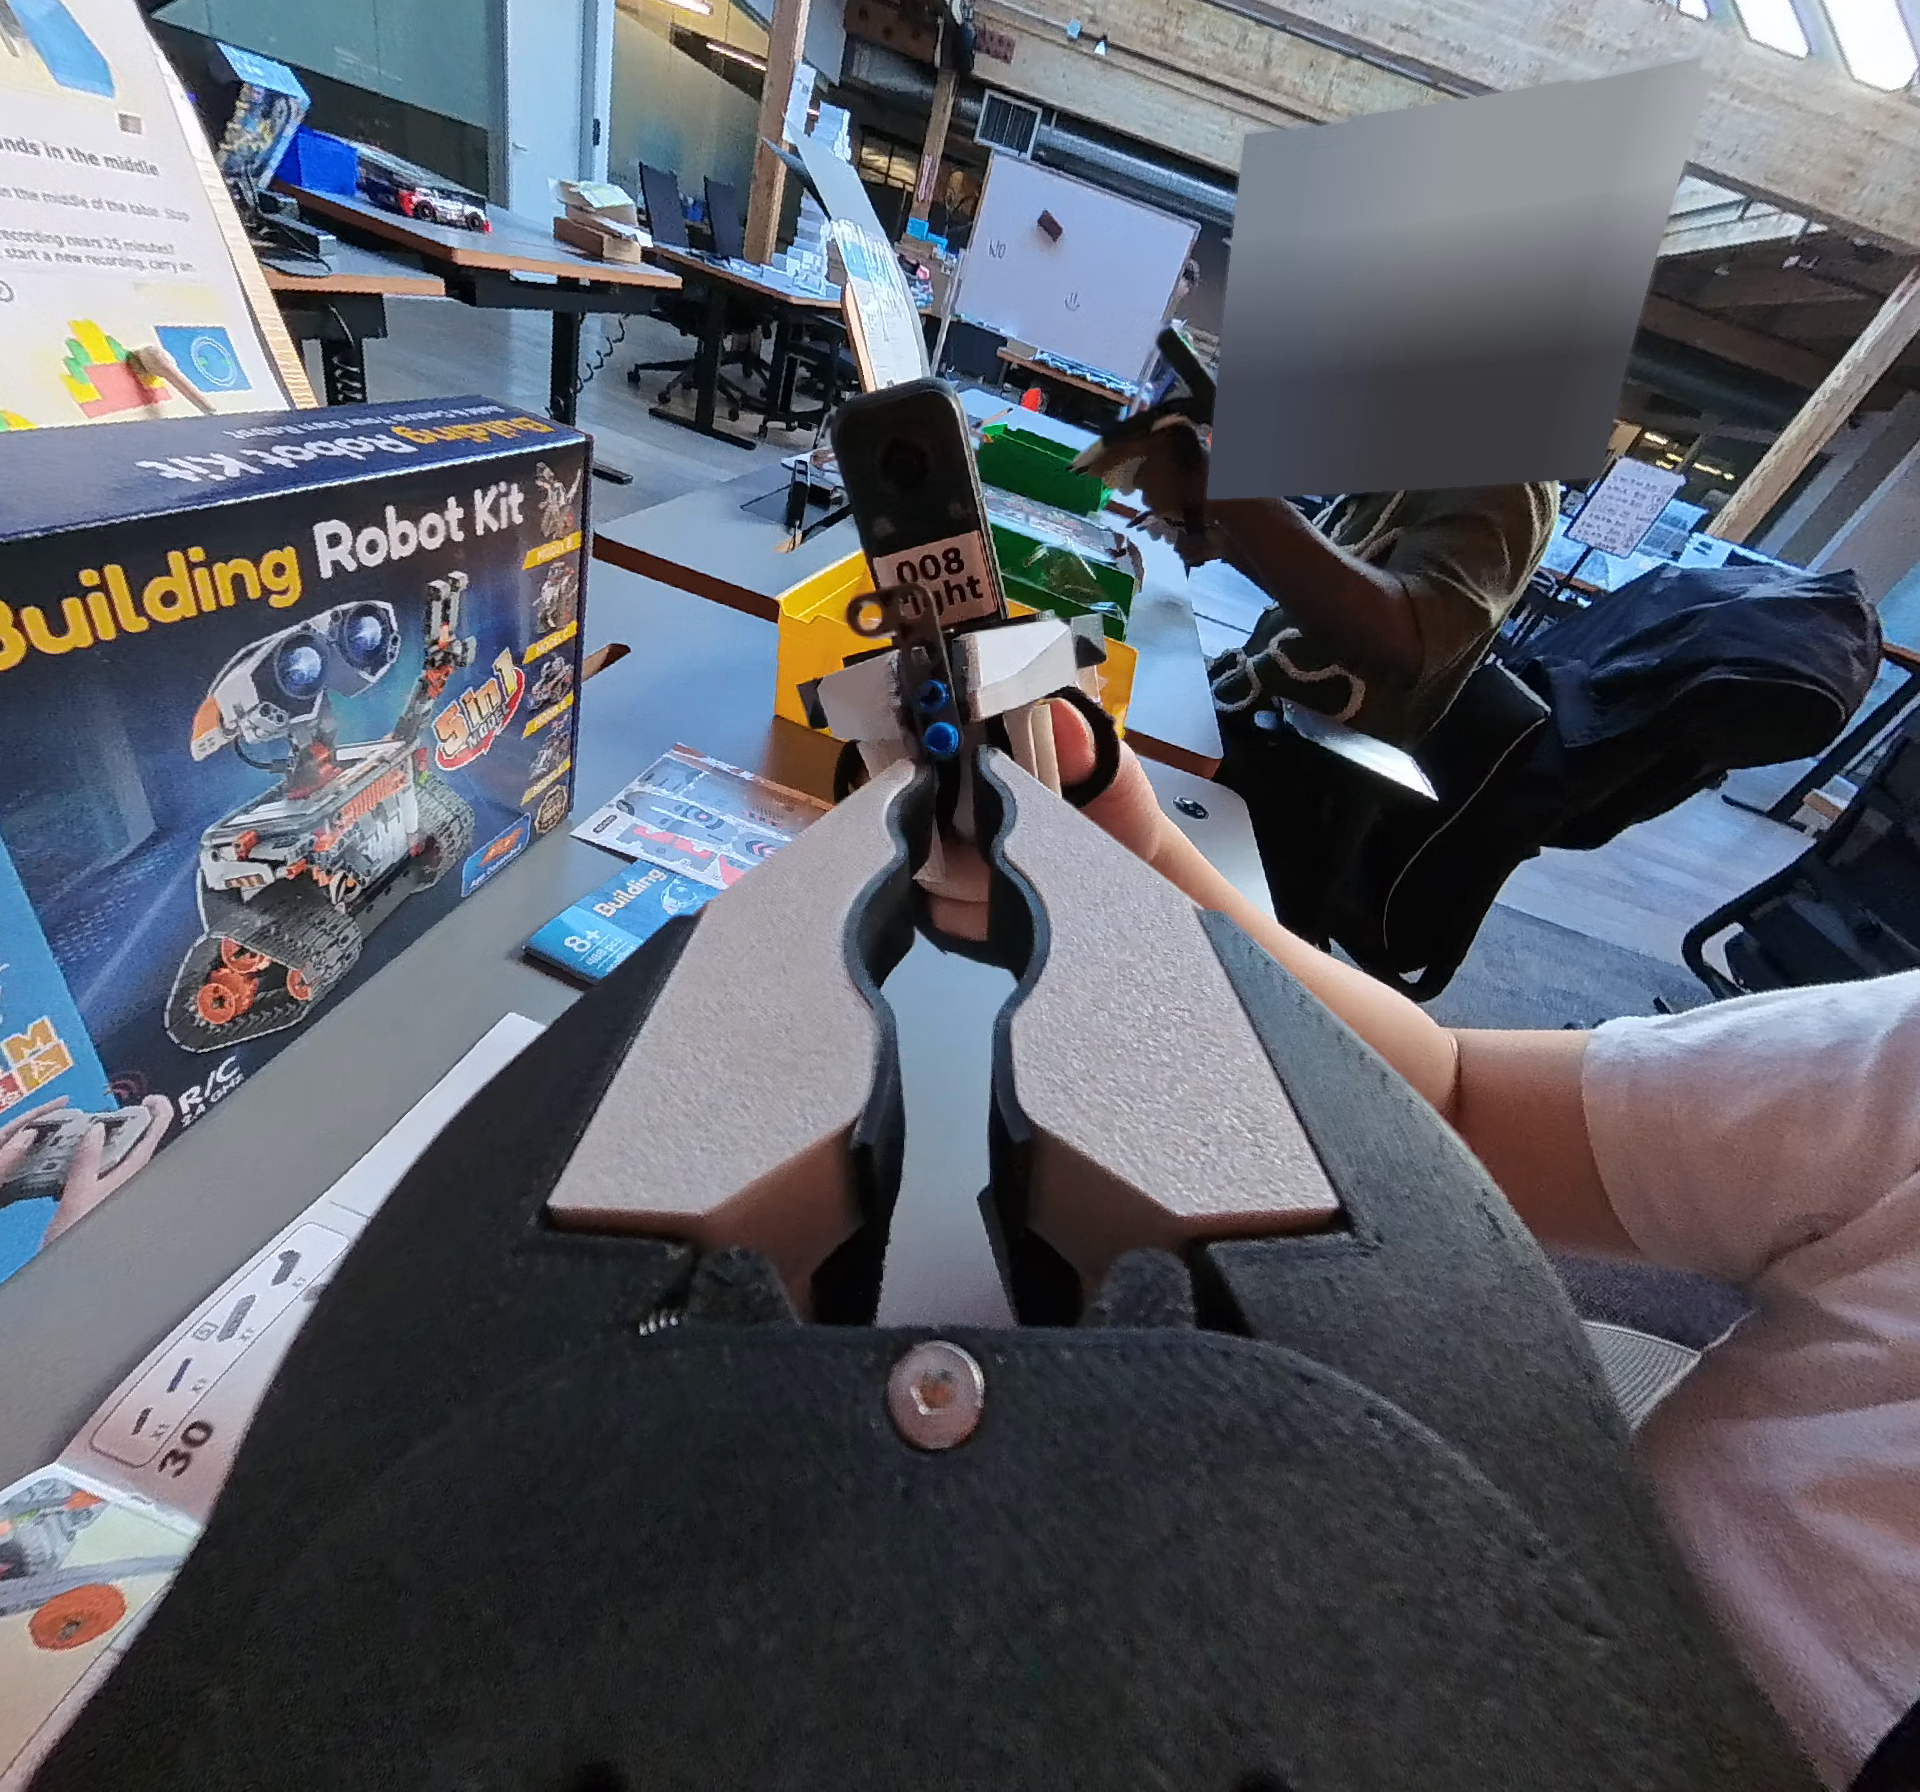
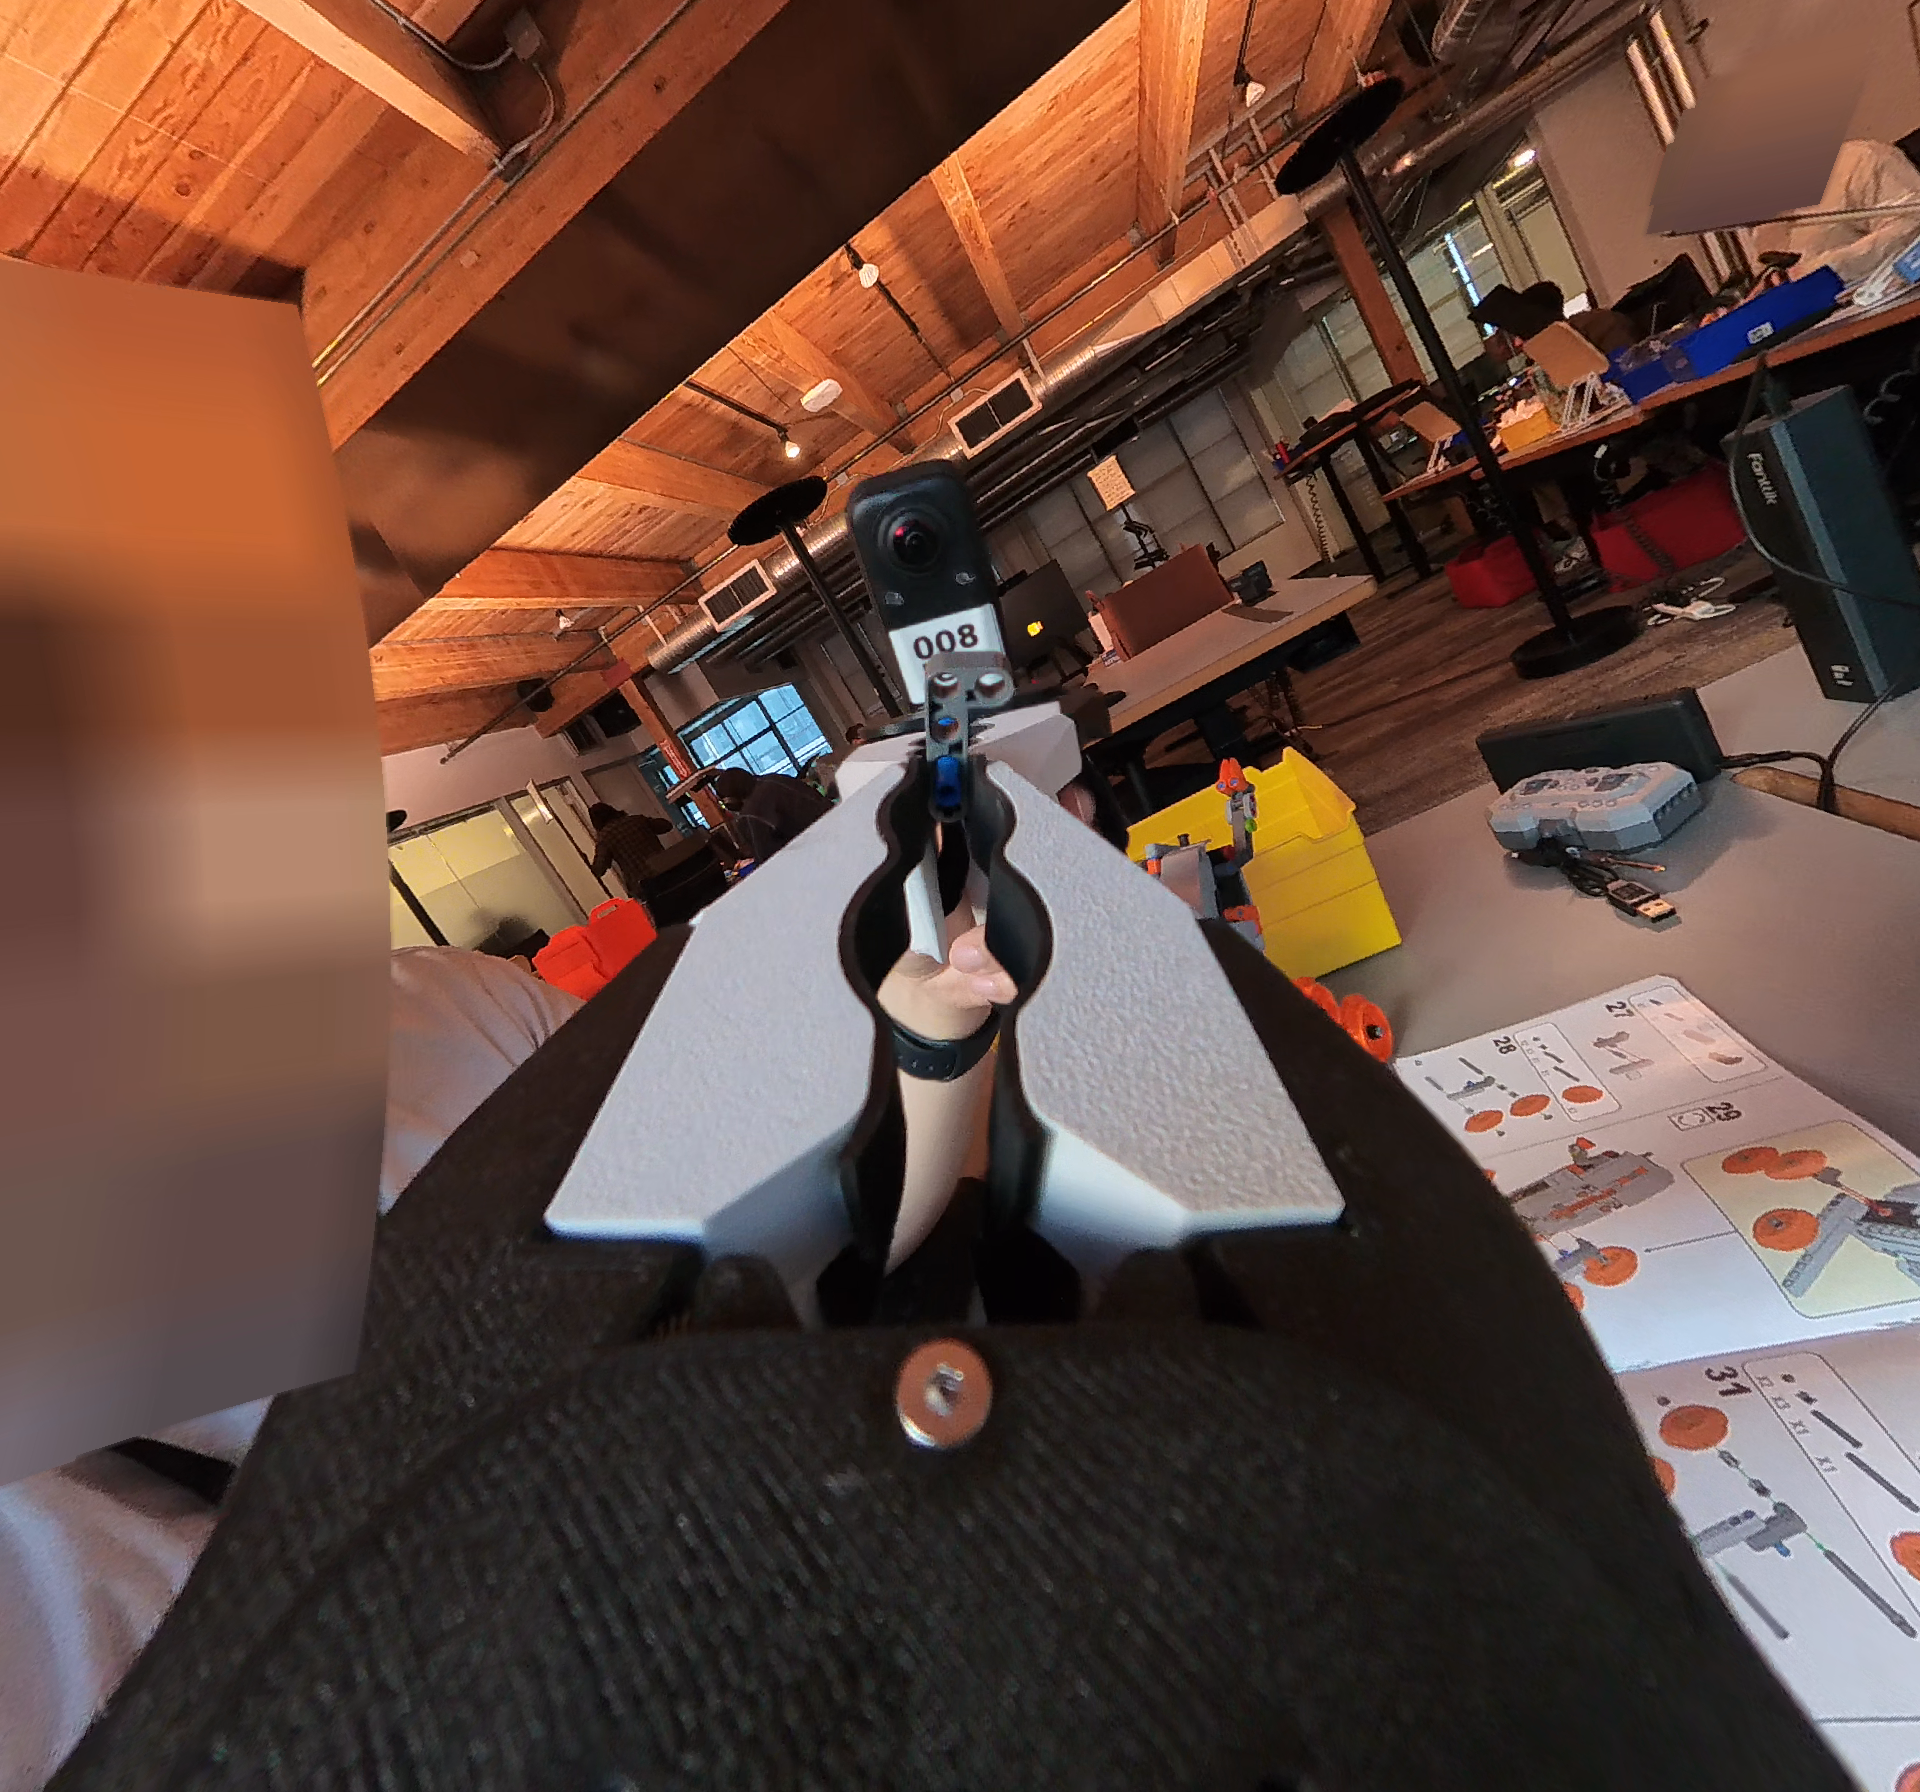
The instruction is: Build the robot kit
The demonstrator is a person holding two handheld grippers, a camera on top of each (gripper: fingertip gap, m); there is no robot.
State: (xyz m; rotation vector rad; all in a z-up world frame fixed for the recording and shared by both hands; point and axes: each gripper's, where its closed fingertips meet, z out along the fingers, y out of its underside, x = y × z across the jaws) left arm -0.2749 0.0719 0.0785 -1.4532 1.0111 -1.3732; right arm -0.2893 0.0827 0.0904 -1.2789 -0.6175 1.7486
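In the left wrist view my left gripper (image 1: 948, 774) is shut on the lower end of a small dark grey beam with blue pins (image 1: 928, 693), held in the air above the grey table (image 1: 686, 693). The right gripper faces it from beyond, its white fingers (image 1: 1023, 672) at the beam's upper part. In the right wrist view my right gripper (image 2: 951, 786) is shut on the same grey beam (image 2: 964, 688), which stands up from its tips with a blue pin showing. The left gripper's camera (image 2: 914, 537) looks back from just behind. A hand shows through each gripper's gap.
A robot kit box (image 1: 291, 703) stands at the left, with a sticker sheet (image 1: 696, 817) and a blue booklet (image 1: 623, 911) beside it. A yellow bin (image 2: 1309, 869), a part-built model (image 2: 1205, 869), orange wheels (image 2: 1351, 1015), a grey hub (image 2: 1590, 797) and an open instruction booklet (image 2: 1662, 1171) lie on the table. A person (image 1: 1403, 599) sits opposite. Left and right tips are no more than a few centimetres apart.
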